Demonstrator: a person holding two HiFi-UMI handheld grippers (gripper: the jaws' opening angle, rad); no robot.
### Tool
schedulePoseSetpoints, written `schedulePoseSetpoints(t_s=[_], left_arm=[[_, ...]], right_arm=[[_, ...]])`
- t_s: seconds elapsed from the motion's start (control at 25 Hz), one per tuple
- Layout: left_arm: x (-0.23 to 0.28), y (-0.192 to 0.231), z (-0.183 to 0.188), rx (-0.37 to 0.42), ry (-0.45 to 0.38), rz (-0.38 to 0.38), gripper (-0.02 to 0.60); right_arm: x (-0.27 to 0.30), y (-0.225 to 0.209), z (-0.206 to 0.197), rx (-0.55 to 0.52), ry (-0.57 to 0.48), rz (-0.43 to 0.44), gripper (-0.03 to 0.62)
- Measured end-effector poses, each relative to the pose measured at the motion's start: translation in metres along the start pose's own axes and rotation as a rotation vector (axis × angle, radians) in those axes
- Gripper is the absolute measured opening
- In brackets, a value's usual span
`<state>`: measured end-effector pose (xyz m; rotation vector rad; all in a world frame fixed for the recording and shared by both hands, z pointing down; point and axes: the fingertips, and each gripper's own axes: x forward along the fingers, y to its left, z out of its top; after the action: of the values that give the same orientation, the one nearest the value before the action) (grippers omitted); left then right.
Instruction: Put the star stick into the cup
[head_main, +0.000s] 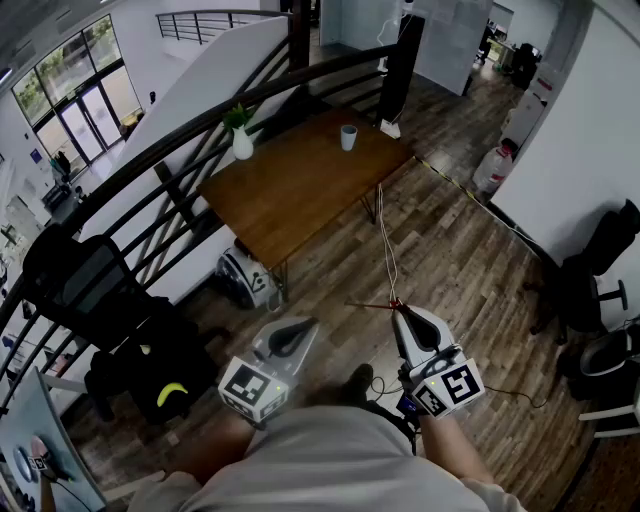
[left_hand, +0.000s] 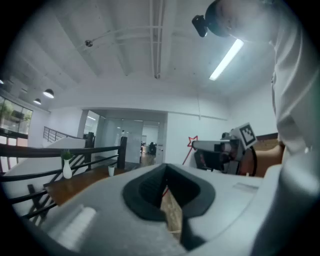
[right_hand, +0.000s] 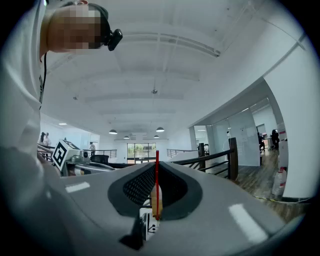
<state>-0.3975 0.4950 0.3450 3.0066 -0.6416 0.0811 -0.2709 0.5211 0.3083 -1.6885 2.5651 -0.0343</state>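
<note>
The right gripper view shows only the thin red shaft of the star stick (right_hand: 157, 182), while the left gripper view catches its star (left_hand: 192, 142). The head view places the cup (head_main: 348, 137) on the far tabletop (head_main: 300, 190), well apart. The right claw (head_main: 398, 307) is nearly closed and pinches the shaft, and the left claw (head_main: 298, 328) is closed on nothing.

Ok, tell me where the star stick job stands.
Done: the star stick is picked up and pinched in the right gripper. In hand: it is held out over the floor, well short of the table. Left to do: get to the cup near the table's far edge and drop the stick in. The left gripper is shut and empty.
</note>
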Motion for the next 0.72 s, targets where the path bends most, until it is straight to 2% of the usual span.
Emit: schedulePoseSetpoints(t_s=[0.32,0.72], left_arm=[[-0.001,0.007,0.0,-0.009,-0.016,0.004,0.003],[0.043,0.026,-0.012,-0.044,0.012,0.017,0.003]], right_arm=[[0.003,-0.001,-0.012,0.007,0.019,-0.009,0.023],[0.013,-0.046,-0.023,0.02,0.039,-0.013,0.023]])
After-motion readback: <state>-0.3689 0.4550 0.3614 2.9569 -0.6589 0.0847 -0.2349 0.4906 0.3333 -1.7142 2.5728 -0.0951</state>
